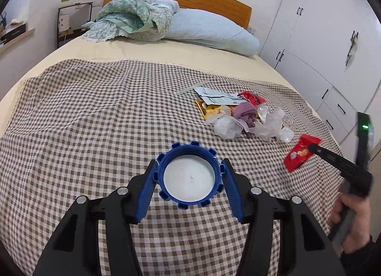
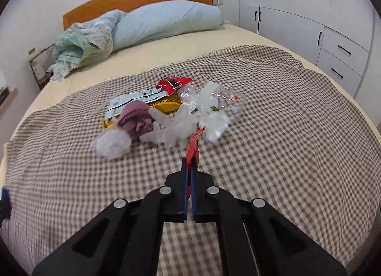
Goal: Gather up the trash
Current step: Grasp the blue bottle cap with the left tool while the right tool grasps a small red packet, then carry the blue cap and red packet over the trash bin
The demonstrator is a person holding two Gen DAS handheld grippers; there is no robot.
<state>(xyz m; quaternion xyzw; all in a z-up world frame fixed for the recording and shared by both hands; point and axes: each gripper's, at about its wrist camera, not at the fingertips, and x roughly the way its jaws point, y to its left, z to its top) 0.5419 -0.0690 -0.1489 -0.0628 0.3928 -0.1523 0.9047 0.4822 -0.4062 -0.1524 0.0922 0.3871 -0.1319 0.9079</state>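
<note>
Right gripper (image 2: 189, 168) pressed together, pinching red wrapper (image 2: 194, 143) by one edge; wrapper stands up off checked cloth (image 2: 285, 157), likely pulled clear for collecting. Left gripper (image 1: 189, 176) part-spread, clamped on sides of blue lid (image 1: 189, 177), hollow side toward camera, held above cloth, probably also trash. Remaining trash pile (image 1: 240, 114) sits on cloth, beyond both grippers: plastic bags, paper, purple scrap. Pillow (image 1: 212, 29), bedding at headboard, well apart.
</note>
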